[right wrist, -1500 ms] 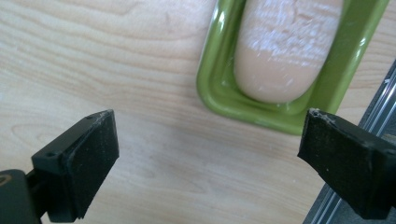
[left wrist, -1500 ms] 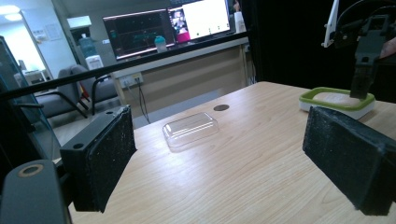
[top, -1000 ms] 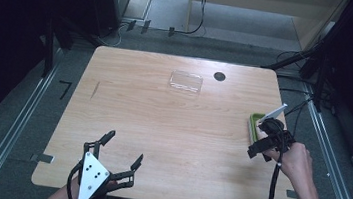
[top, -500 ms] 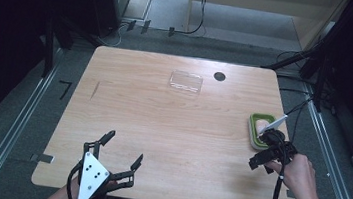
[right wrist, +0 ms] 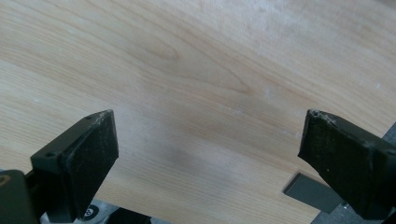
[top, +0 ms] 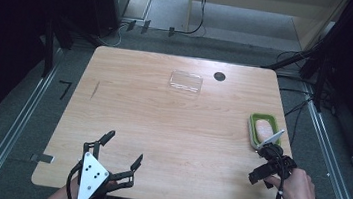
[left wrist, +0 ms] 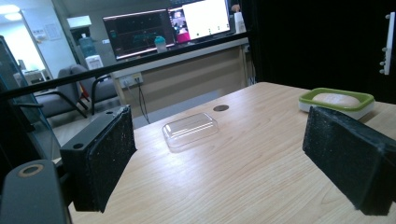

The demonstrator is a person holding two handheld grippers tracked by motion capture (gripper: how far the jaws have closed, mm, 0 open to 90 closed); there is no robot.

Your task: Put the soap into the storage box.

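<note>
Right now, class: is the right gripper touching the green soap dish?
Apart. In the right gripper view the right gripper has its jaws wide open over bare table wood, nothing between them. The high view shows the green soap dish just beyond it.

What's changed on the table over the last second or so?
The right gripper let go of the green soap dish and drew back toward the person, jaws now open over bare wood. The dish sits near the table's right edge. The left gripper and clear lid stayed put.
</note>
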